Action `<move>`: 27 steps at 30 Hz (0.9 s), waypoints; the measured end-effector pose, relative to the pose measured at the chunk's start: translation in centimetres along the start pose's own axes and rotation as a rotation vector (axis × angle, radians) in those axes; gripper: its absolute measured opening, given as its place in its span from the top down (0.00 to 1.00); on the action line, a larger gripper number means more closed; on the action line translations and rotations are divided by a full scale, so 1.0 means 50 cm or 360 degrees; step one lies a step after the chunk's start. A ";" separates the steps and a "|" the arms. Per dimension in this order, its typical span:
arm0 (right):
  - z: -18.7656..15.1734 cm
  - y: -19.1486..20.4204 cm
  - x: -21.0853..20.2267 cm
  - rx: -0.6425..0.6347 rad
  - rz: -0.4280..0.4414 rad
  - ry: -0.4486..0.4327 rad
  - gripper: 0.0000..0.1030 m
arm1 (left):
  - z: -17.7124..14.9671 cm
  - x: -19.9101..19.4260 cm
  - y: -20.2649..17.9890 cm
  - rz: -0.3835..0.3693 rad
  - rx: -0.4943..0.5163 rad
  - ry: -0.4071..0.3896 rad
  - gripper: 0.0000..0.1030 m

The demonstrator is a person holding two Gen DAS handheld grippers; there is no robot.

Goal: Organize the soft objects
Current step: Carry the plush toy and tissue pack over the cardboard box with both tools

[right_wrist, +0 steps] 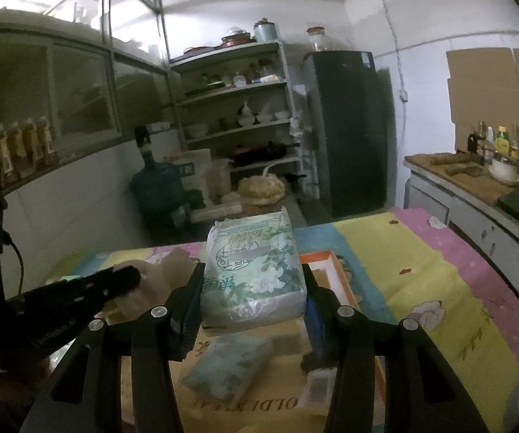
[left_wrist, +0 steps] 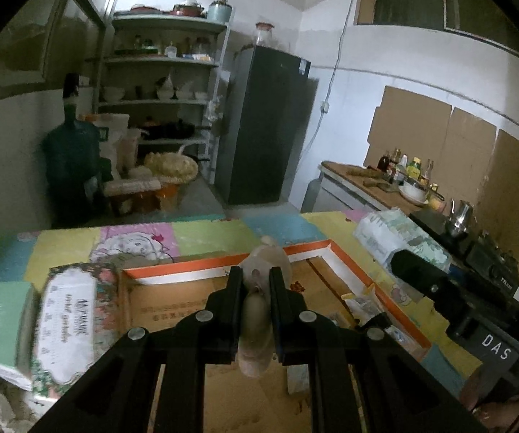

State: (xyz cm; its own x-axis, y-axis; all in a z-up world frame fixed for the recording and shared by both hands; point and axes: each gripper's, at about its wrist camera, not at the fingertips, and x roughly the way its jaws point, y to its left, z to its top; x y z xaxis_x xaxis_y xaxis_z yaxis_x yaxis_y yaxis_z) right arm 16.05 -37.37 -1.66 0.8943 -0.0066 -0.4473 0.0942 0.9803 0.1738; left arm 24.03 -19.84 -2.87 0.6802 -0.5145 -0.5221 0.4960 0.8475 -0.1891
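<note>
My left gripper (left_wrist: 255, 281) is shut on a beige plush toy (left_wrist: 259, 310), held above the shallow cardboard box (left_wrist: 353, 270) with the orange and white rim. The same plush toy (right_wrist: 158, 278) shows at the left of the right wrist view, with the left gripper's black finger in front of it. My right gripper (right_wrist: 252, 281) is shut on a soft tissue pack (right_wrist: 252, 263) printed with green flowers, held over the same box (right_wrist: 338, 288). That pack (left_wrist: 400, 238) also appears at the right in the left wrist view.
A floral tissue pack (left_wrist: 68, 321) and a pale green box (left_wrist: 7, 324) lie left of the cardboard box. A small bluish pack (right_wrist: 227, 364) lies inside it. The patterned tablecloth (right_wrist: 421, 270) covers the table. A counter (right_wrist: 475, 180) with bottles, a dark fridge (right_wrist: 349, 130) and shelves stand behind.
</note>
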 end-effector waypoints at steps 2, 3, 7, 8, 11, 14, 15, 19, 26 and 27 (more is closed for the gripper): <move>0.002 -0.012 0.011 0.0009 -0.0002 0.0015 0.52 | 0.002 0.017 -0.001 0.0005 0.0001 0.0023 0.86; 0.003 -0.015 0.017 0.0012 -0.0002 0.0023 0.52 | 0.003 0.026 -0.002 0.0009 0.0000 0.0035 0.86; 0.007 -0.031 0.042 0.0034 0.0013 0.0062 0.52 | 0.007 0.055 -0.002 0.0019 0.0000 0.0078 0.86; 0.008 -0.035 0.050 0.0040 0.0018 0.0073 0.52 | 0.007 0.062 -0.002 0.0026 -0.0002 0.0087 0.86; 0.008 -0.042 0.069 0.0044 0.0019 0.0104 0.52 | 0.003 0.082 -0.002 0.0045 0.0000 0.0129 0.86; 0.009 -0.049 0.086 0.0047 0.0025 0.0132 0.52 | 0.001 0.096 -0.002 0.0056 0.0002 0.0164 0.86; 0.008 -0.052 0.092 0.0047 0.0025 0.0144 0.52 | 0.000 0.102 -0.002 0.0061 0.0005 0.0178 0.86; 0.006 -0.060 0.114 0.0049 0.0029 0.0187 0.52 | -0.002 0.121 -0.005 0.0065 0.0006 0.0223 0.86; 0.000 -0.060 0.147 0.0030 0.0046 0.0269 0.52 | -0.003 0.144 -0.009 0.0073 0.0018 0.0270 0.86; -0.001 -0.060 0.151 0.0028 0.0049 0.0280 0.52 | -0.003 0.145 -0.010 0.0074 0.0017 0.0272 0.86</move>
State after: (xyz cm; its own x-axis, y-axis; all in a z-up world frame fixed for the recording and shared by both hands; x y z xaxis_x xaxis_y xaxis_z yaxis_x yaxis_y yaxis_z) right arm 22.50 -40.37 -5.61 0.8067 0.0595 -0.5880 0.0770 0.9759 0.2044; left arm 28.62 -23.95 -6.69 0.6013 -0.4445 -0.6639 0.4727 0.8679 -0.1530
